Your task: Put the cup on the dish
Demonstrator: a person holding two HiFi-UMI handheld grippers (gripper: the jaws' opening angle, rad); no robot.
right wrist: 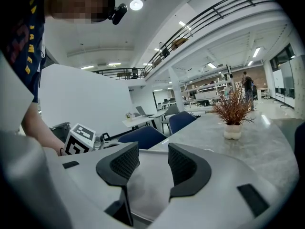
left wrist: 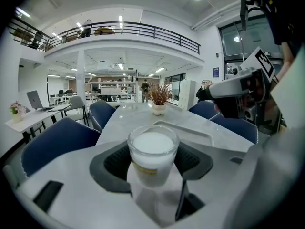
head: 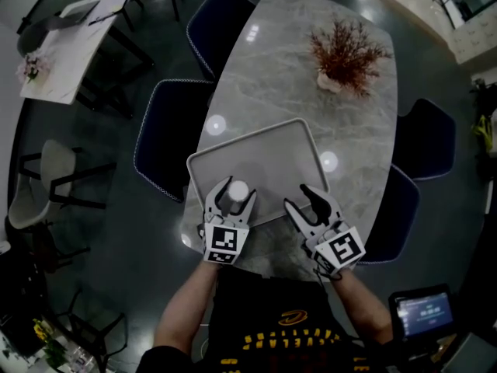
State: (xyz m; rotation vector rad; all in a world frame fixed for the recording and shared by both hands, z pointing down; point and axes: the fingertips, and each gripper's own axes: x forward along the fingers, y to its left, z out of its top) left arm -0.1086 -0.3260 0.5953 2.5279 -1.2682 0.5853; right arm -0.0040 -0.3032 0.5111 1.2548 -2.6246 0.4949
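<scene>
the left claw (head: 239, 186) is clamped on a small clear glass cup with a white filling (left wrist: 152, 155), its two dark ribbed pads pressing on opposite sides of the glass. the cup stands upright in the grip, long axis straight up and down, round mouth facing the ceiling and base pointing down. from overhead its white top shows as a bright circle between the claw's tips, over the near left part of the pale grey rectangular tray with rounded corners (head: 268, 150). whether its base touches the tray or hangs just above it, i cannot tell.

the right claw (head: 300, 199) has its jaws apart with nothing between them, only bare pads facing each other. it sits beside the left one, over the tray's near right corner, and the two claws are near each other without touching.

the tray lies flat at the near end of the long grey marbled surface (head: 287, 76), a little skewed to its edges. far up the surface, towards its far right corner, stands a reddish-brown dried plant in a small white pot (head: 347, 53), well apart from the tray. dark blue upholstered chairs (head: 167, 134) are drawn up along both long edges.
</scene>
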